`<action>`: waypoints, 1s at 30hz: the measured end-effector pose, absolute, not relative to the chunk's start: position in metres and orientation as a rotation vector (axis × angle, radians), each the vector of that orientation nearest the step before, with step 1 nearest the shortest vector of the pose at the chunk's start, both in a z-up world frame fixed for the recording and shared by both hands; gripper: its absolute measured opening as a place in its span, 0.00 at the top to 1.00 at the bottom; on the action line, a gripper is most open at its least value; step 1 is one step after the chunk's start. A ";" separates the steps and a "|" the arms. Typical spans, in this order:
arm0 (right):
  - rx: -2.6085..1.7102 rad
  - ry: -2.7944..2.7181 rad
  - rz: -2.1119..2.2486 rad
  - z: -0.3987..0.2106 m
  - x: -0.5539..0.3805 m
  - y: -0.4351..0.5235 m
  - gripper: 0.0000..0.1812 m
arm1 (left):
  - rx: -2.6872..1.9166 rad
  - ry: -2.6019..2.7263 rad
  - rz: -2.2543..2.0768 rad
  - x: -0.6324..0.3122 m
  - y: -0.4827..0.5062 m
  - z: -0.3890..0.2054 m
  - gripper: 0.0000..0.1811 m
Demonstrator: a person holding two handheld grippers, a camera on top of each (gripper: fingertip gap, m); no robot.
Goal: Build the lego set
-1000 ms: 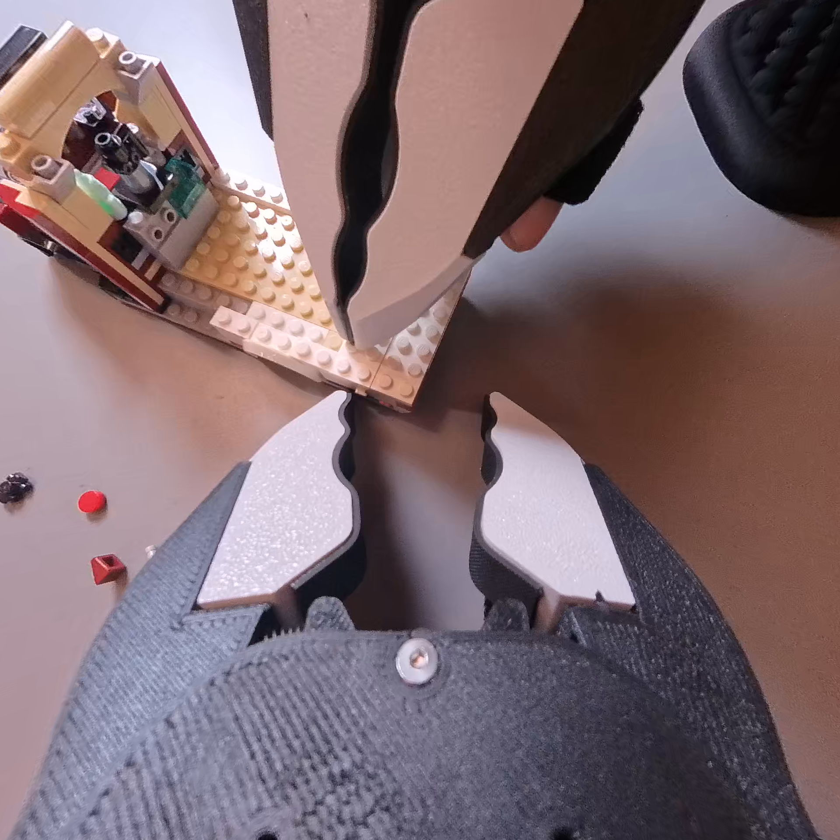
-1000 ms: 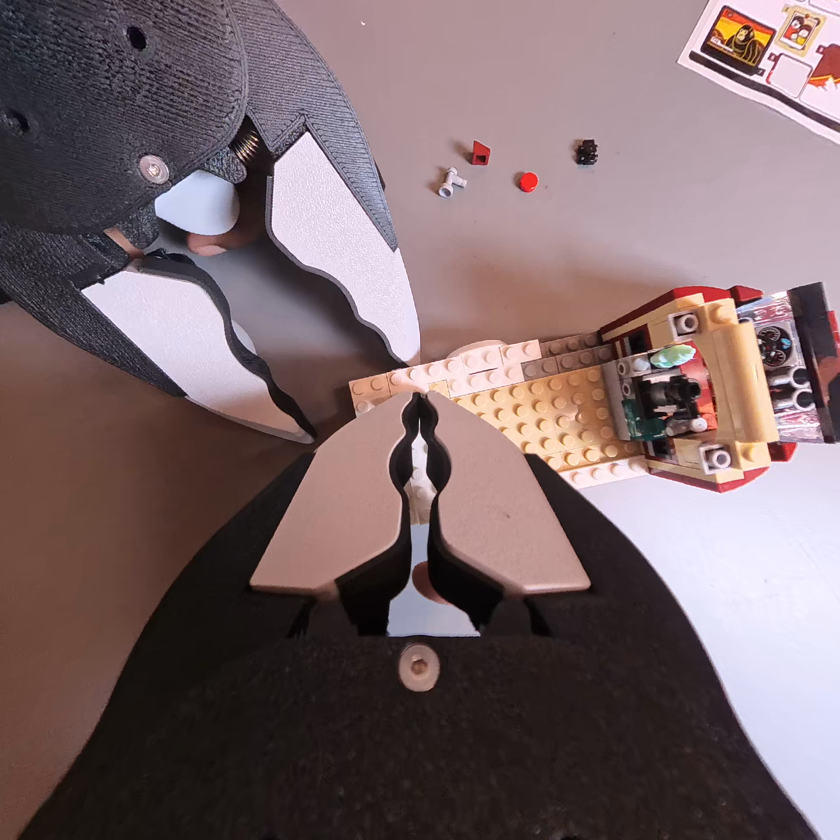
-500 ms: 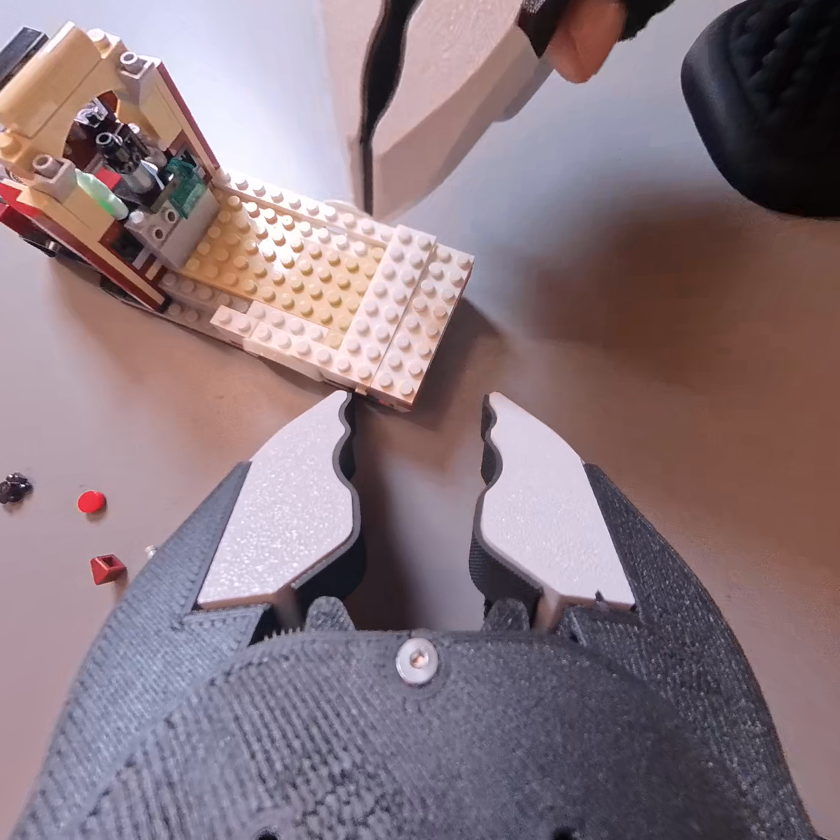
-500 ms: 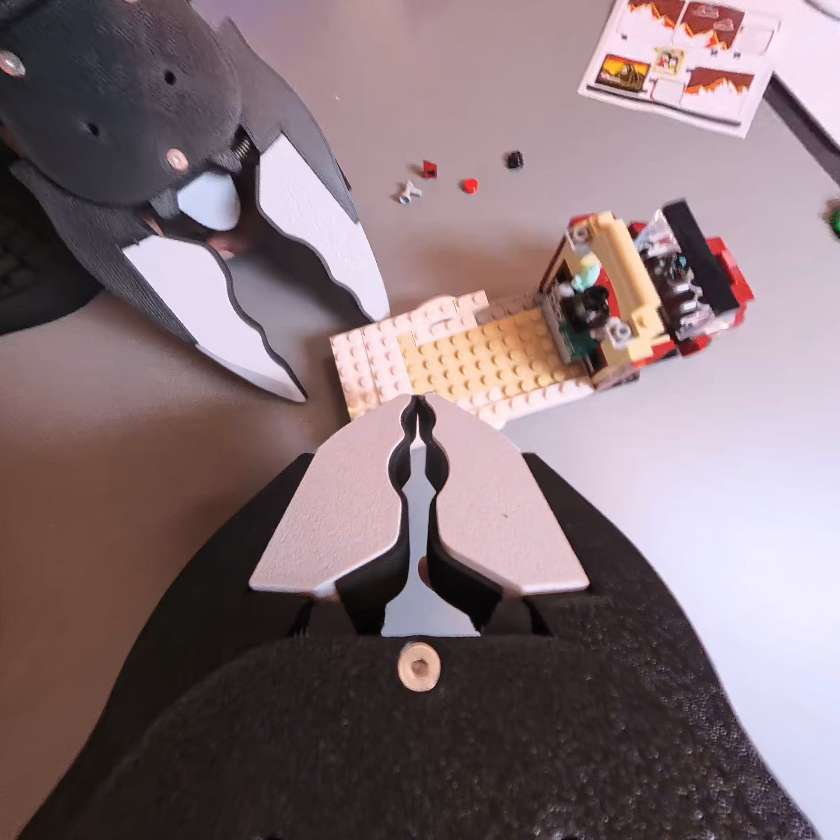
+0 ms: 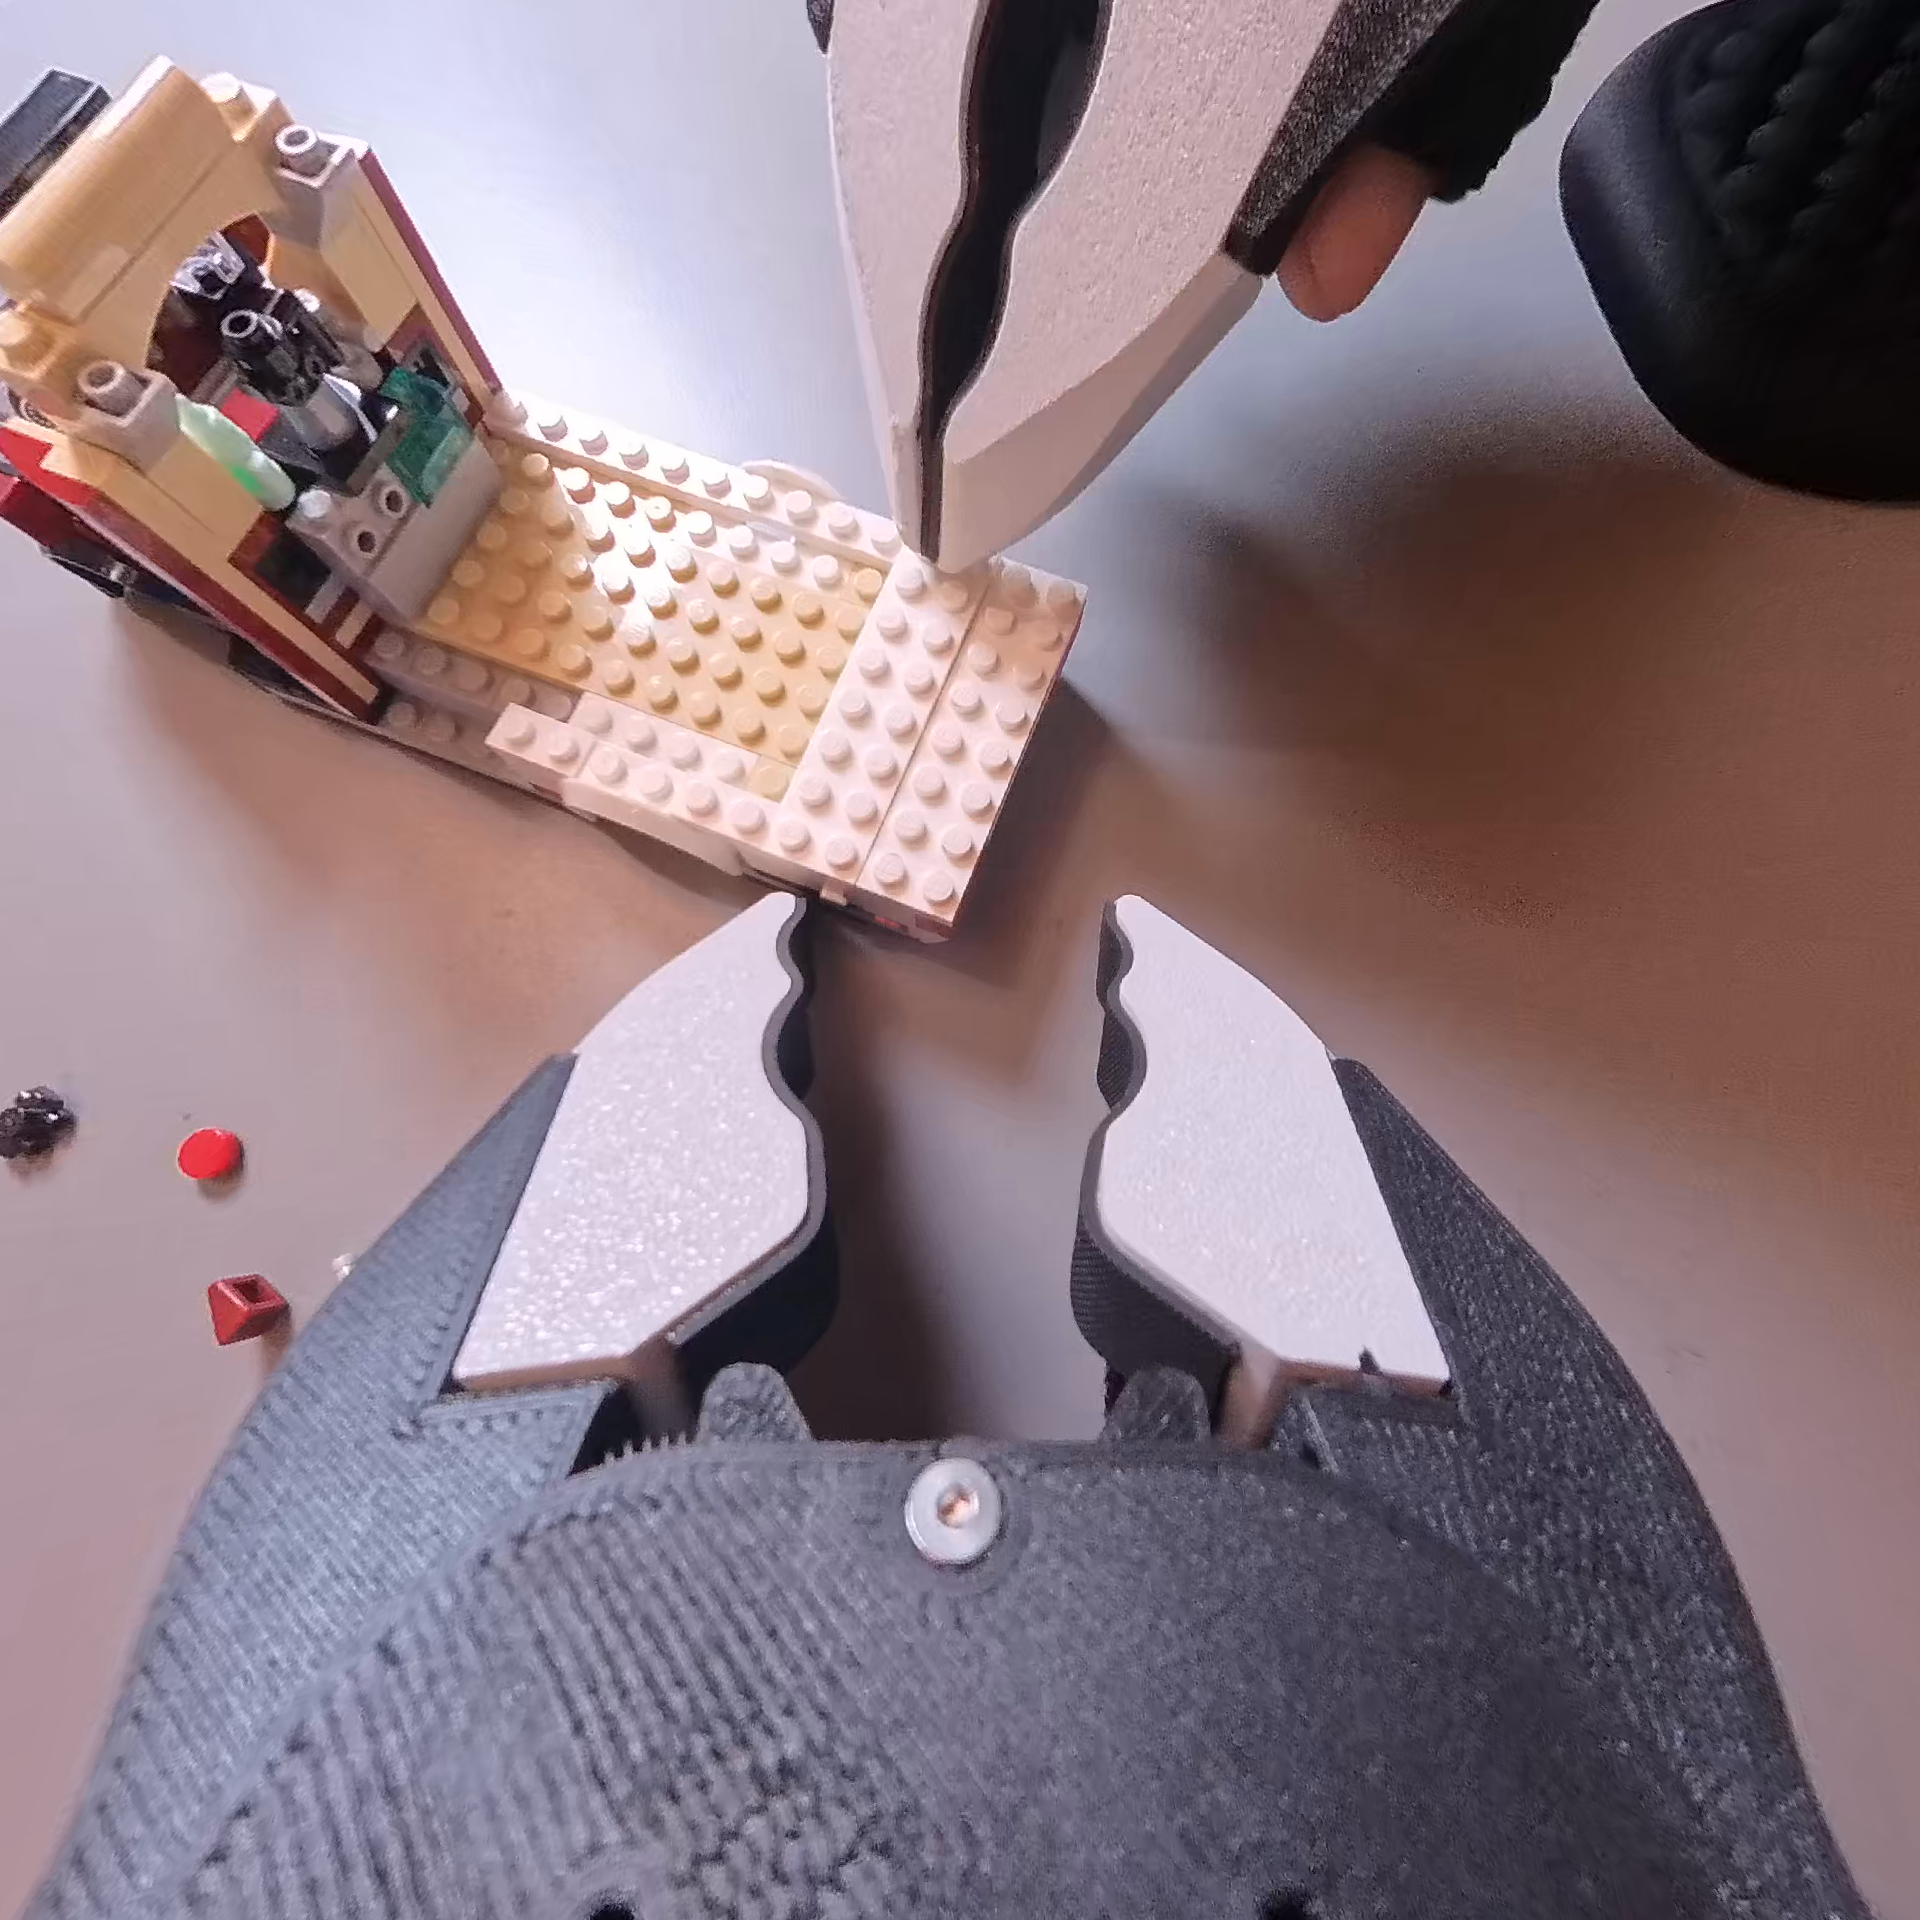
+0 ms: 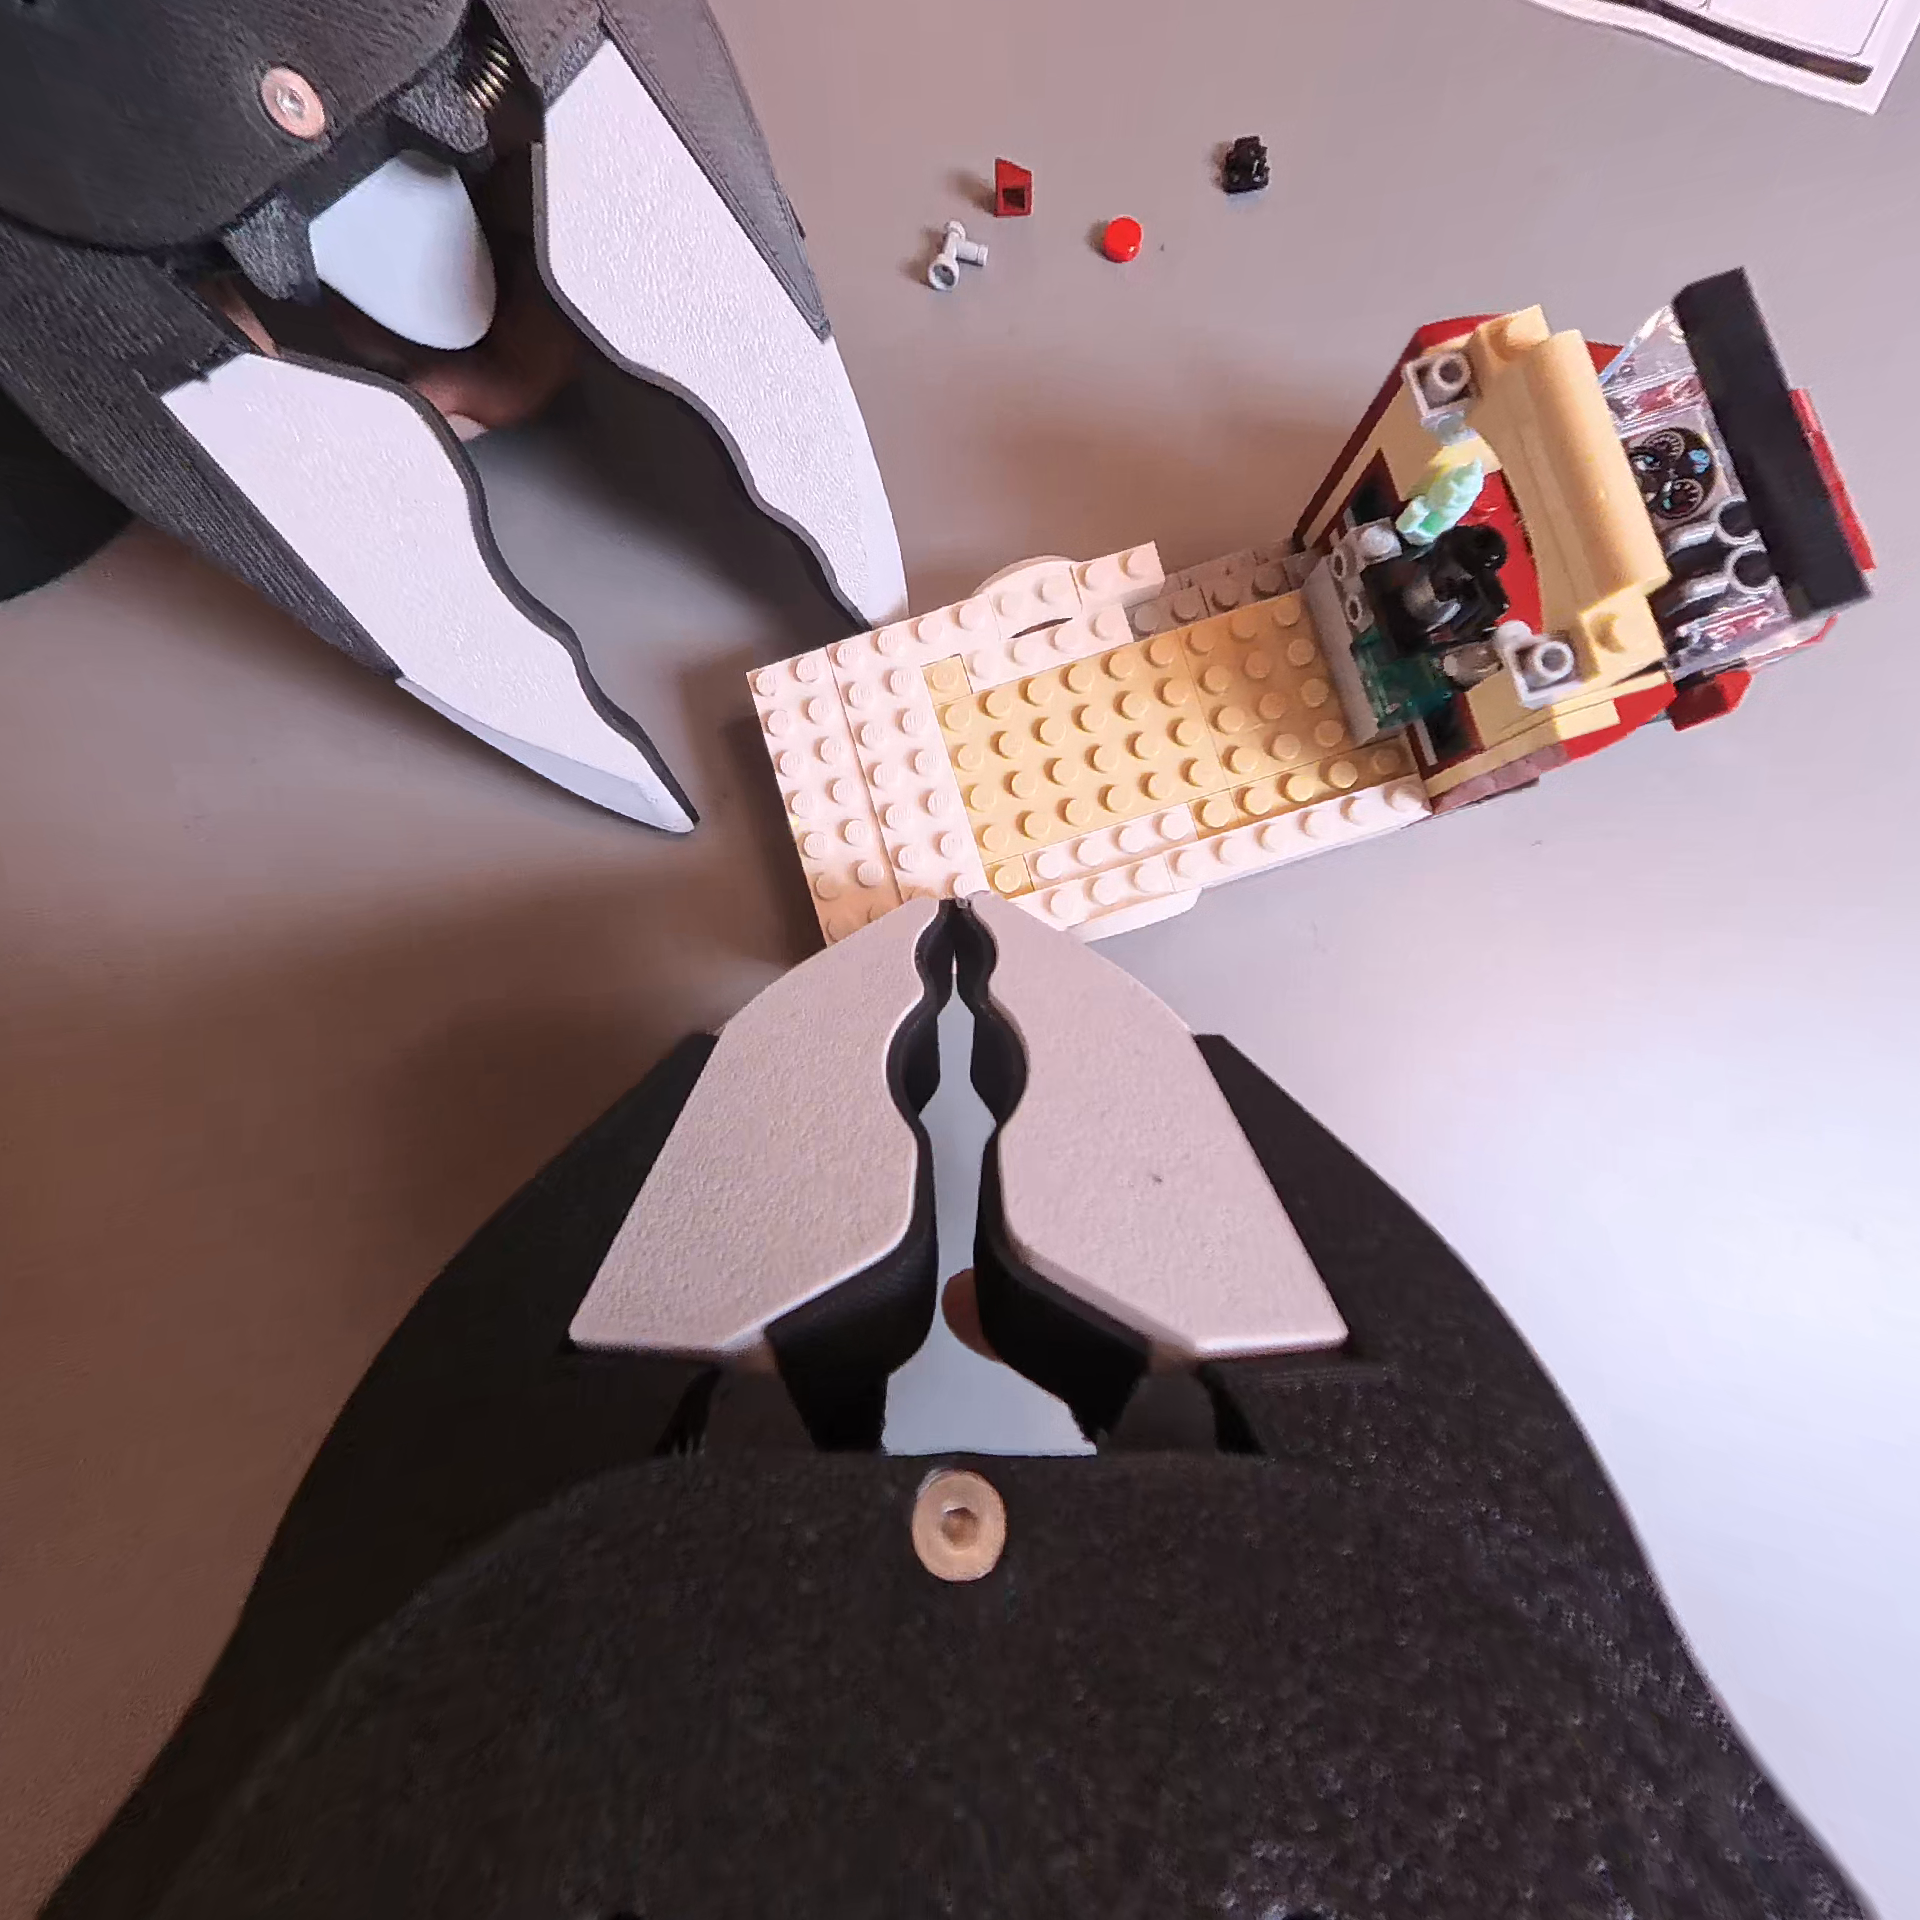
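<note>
Pressing white end plates (image 5: 935, 717) onto the truck bed: right gripper (image 5: 940, 551), jaws closed and empty, should push straight down; left gripper (image 5: 951, 914), jaws open and empty, braces at centre frame.

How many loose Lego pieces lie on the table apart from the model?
4, in a cluster beyond the model: a grey connector, a dark red sloped piece, a round red stud and a small black piece. The tools may hide others.
</note>
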State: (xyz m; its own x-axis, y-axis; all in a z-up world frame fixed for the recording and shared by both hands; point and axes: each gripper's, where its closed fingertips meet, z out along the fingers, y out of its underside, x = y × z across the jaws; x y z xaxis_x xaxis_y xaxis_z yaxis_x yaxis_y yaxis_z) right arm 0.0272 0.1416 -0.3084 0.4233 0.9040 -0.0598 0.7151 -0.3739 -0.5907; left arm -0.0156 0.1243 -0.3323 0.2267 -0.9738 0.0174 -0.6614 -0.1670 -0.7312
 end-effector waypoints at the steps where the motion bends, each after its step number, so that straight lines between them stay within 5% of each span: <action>1: -2.206 -1.378 0.507 -0.309 0.027 0.142 1.00 | -1.906 1.501 -0.672 -0.016 0.124 -0.332 0.71; 14: -2.210 -1.475 0.401 -0.311 0.027 0.143 1.00 | -1.901 1.517 -0.680 -0.019 0.127 -0.330 0.71; 24: -2.187 -1.441 0.448 -0.311 0.026 0.143 1.00 | -1.843 1.534 -0.702 -0.014 0.146 -0.299 0.99; 30: -2.164 -1.425 0.460 -0.310 0.026 0.143 1.00 | -1.864 1.563 -0.683 -0.010 0.149 -0.304 1.00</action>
